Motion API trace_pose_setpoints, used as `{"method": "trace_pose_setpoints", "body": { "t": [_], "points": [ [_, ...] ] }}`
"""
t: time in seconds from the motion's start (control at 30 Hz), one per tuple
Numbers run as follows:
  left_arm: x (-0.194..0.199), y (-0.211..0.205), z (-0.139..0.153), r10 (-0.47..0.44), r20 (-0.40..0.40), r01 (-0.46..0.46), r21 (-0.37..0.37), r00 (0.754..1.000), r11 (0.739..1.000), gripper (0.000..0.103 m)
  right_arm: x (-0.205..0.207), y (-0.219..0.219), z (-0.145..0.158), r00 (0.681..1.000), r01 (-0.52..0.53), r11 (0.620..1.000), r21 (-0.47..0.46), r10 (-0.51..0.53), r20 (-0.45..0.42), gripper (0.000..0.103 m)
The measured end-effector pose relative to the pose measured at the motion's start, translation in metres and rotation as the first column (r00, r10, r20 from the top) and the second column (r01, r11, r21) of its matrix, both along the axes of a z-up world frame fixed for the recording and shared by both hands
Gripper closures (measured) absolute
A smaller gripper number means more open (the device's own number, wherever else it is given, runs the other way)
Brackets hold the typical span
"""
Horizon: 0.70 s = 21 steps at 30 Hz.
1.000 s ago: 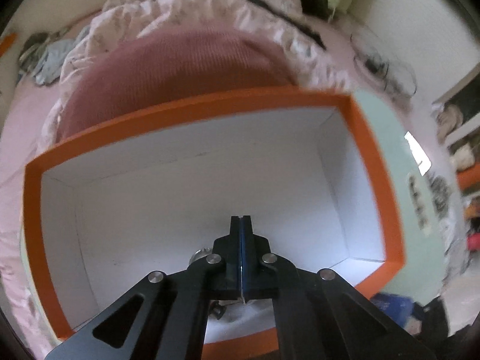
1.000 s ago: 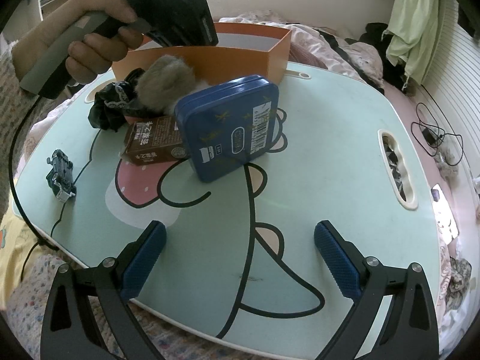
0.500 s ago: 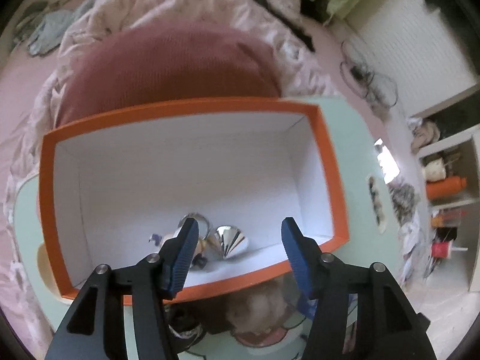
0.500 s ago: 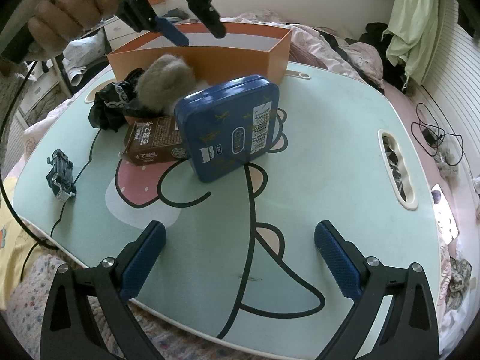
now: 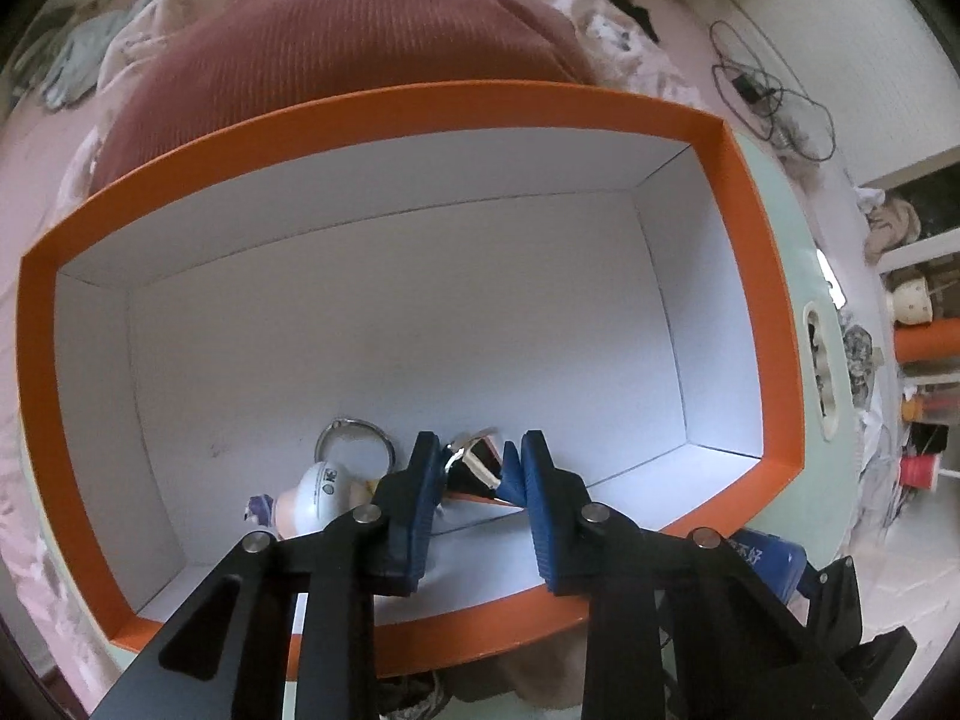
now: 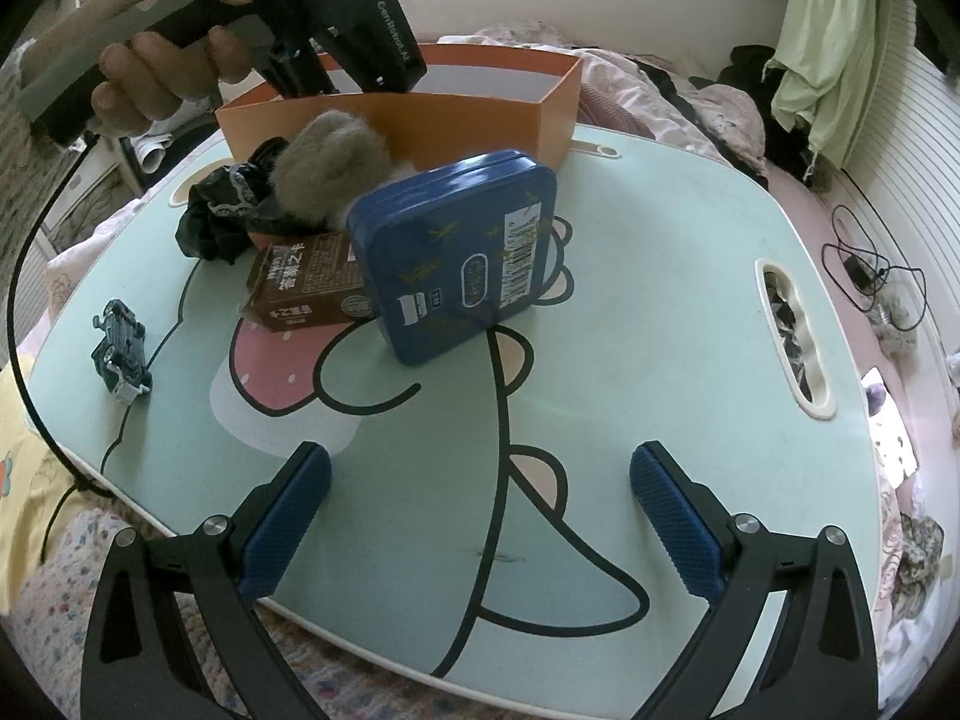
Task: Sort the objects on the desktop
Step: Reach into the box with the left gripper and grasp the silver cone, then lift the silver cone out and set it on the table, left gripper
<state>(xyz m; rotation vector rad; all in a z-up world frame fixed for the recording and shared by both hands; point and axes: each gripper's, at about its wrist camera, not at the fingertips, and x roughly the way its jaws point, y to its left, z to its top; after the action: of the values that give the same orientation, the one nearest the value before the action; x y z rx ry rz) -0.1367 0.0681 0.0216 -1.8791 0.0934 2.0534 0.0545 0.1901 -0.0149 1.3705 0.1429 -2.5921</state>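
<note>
One orange box [image 5: 774, 324] is seen at the far side of the desk [image 6: 630, 312], with a keyring bundle [image 5: 336, 480] lying by its near wall. The left tool [image 5: 474, 480] is poised inside, jaws just narrowed, gripping nothing. The right tool [image 6: 480, 516] is spread wide and empty. On the desk are counted one blue tin [image 6: 462, 252], one brown carton [image 6: 300, 291], one fur ball [image 6: 330, 165], one black cloth [image 6: 222, 210] and one toy car [image 6: 120, 354].

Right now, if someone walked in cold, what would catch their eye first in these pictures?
Probably the orange box, white inside, at the far side of the table, with the left gripper reaching down into it over a small cluster of trinkets. Next, the blue tin propped at mid-table against a brown carton, and the big cartoon printed across the mint-green table.
</note>
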Motion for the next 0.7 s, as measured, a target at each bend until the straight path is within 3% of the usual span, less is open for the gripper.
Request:
{"method": "trace_pose_setpoints", "body": {
  "t": [0.17,0.3,0.4,0.5,0.6,0.7],
  "points": [
    [0.002,-0.012,0.011,0.018,-0.069,-0.015,0.046,0.997,0.999,0.077,0.000,0.000,0.000,1.000,0.000,1.000,-0.001,0.000,0.001,0.003],
    [0.011,-0.025,0.048,0.049,-0.154,-0.022,0.173,0.987,0.985,0.077,-0.001,0.000,0.000,1.000,0.002,1.000,0.000,-0.002,0.000,0.002],
    [0.038,-0.038,0.081,0.062,-0.247,0.000,0.246,0.967,0.969,0.077,-0.001,0.000,0.000,1.000,0.002,1.000,0.000,-0.002,0.001,0.002],
    [0.068,-0.045,0.095,0.063,-0.329,0.032,0.275,0.942,0.961,0.077,-0.001,0.000,0.000,1.000,0.002,1.000,0.000,-0.002,0.000,0.002],
    [0.092,-0.051,0.094,0.063,-0.359,0.048,0.291,0.931,0.955,0.077,-0.001,0.000,0.000,1.000,0.002,1.000,0.000,-0.002,0.001,0.002],
    [0.112,-0.056,0.072,0.069,-0.335,0.041,0.311,0.940,0.949,0.077,-0.002,0.000,0.000,1.000,0.003,1.000,0.000,-0.003,0.001,0.002]
  ]
}}
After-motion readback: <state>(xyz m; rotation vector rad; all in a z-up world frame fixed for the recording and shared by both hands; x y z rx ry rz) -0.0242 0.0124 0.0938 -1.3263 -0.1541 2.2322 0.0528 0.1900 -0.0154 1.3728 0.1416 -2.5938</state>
